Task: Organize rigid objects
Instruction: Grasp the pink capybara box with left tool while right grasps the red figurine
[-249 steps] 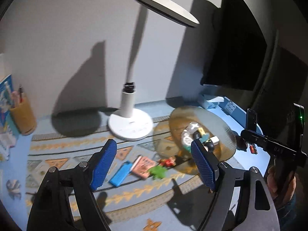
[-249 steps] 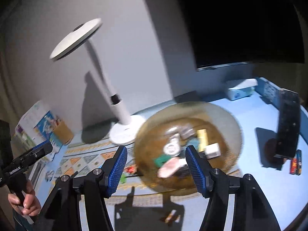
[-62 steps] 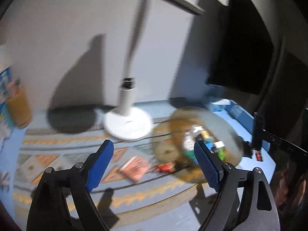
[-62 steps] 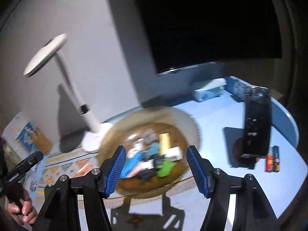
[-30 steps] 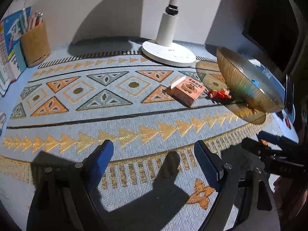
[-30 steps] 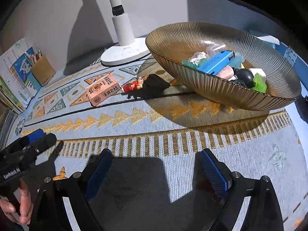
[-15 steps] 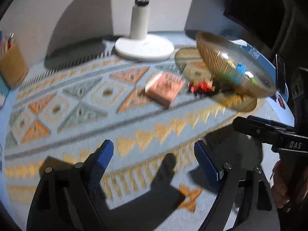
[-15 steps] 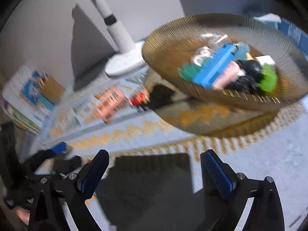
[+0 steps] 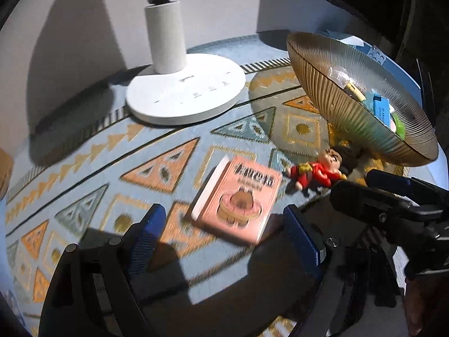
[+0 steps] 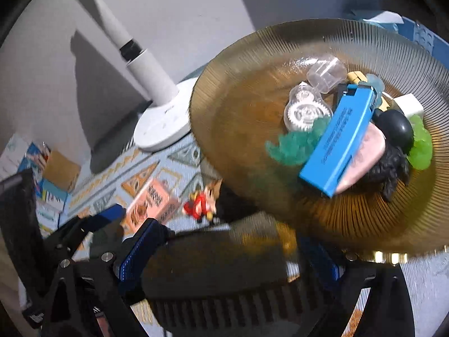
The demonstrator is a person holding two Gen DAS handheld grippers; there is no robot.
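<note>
A: Pink box (image 9: pixel 238 200) lies flat on the patterned mat (image 9: pixel 84 168), its near edge just between the blue pads of the left gripper (image 9: pixel 221 241). Jaws stand wide apart, gripping nothing; gripper is low and tipped down toward the mat.

B: And the right gripper (image 10: pixel 227 255)?

A: Low beside the amber glass bowl (image 10: pixel 241 90), its near rim over the right-hand finger. Jaws spread wide, holding nothing. In the left wrist view its dark frame sits at the right edge, close to the bowl's foot.

B: What else is loose?

A: Small red figurine (image 9: pixel 317 172) lies on the mat between the pink box and the bowl, just beside both. In the bowl: blue lighter (image 10: pixel 341 137) atop a pile of green, pink, black, white and clear pieces.

B: Surroundings?

A: White desk lamp (image 9: pixel 182 90) stands behind the box, base on the mat's far edge. Mat covers a blue bench. Grey wall behind. Brown pen holder (image 10: pixel 60 170) and books at the left, blurred.
</note>
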